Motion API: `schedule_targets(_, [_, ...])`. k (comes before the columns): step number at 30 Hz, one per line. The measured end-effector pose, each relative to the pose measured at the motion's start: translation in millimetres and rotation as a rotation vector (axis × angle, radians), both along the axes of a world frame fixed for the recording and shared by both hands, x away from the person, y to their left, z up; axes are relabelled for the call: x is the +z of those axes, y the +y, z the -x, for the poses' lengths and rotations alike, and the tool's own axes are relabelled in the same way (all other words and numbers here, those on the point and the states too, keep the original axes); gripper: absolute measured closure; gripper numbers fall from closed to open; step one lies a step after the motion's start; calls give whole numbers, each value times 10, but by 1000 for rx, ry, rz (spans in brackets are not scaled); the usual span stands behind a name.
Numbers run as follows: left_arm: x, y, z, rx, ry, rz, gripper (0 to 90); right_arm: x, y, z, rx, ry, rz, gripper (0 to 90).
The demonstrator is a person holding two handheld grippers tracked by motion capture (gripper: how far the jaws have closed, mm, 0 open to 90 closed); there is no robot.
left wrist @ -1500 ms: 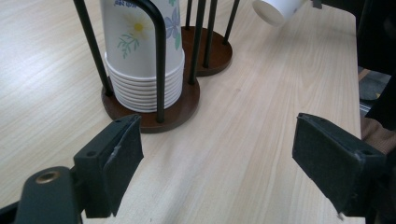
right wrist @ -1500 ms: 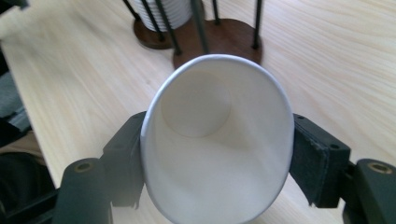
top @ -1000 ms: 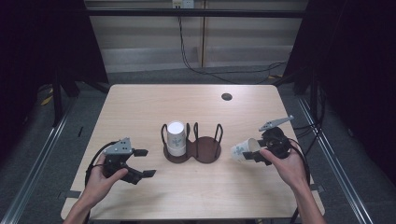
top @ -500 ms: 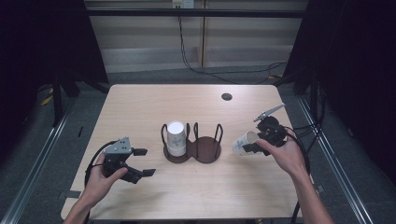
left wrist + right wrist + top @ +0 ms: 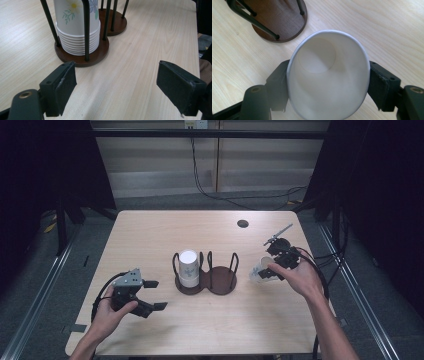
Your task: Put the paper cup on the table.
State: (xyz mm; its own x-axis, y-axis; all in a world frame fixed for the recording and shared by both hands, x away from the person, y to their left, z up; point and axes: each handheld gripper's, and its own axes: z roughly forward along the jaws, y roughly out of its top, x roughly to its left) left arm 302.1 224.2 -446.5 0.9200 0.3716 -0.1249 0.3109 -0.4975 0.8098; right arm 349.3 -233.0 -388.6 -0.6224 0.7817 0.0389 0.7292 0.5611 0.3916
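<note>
White paper cup [image 5: 328, 75] squeezed oval between right gripper [image 5: 327, 82] pads, mouth toward camera, tilted, above table; brown wire-post holder [image 5: 278, 20] just beyond its tips.

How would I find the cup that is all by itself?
Start at the brown double cup holder in the middle of the wooden table, then look just to its right. There the right hand-held gripper squeezes a single paper cup tipped on its side, squashed oval, unlike the upright stack of flowered cups in the holder.
</note>
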Motion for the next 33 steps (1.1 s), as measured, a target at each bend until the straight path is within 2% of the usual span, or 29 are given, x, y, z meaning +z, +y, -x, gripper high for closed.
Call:
schedule_targets(7, [18, -20, 15, -13, -3, 14, 160, -39, -7, -109, -26, 33, 35, 277])
schedule_targets(10, [23, -25, 18, -12, -5, 11, 160, -46, -25, -153, -27, 57, 29, 274])
schedule_targets(13, [25, -30, 20, -12, -4, 18, 160, -56, -38, -201, -28, 67, 55, 272])
schedule_targets(21, [33, -72, 39, -27, -8, -4, 160, -122, -54, -299, -53, 101, 107, 260])
schedule_targets(25, [29, -66, 30, -21, -5, 3, 160, -155, -74, -339, -55, 101, 119, 255])
schedule_targets(33, [21, -59, 25, -20, 0, 0, 160, -270, 3, -422, -44, 110, 177, 246])
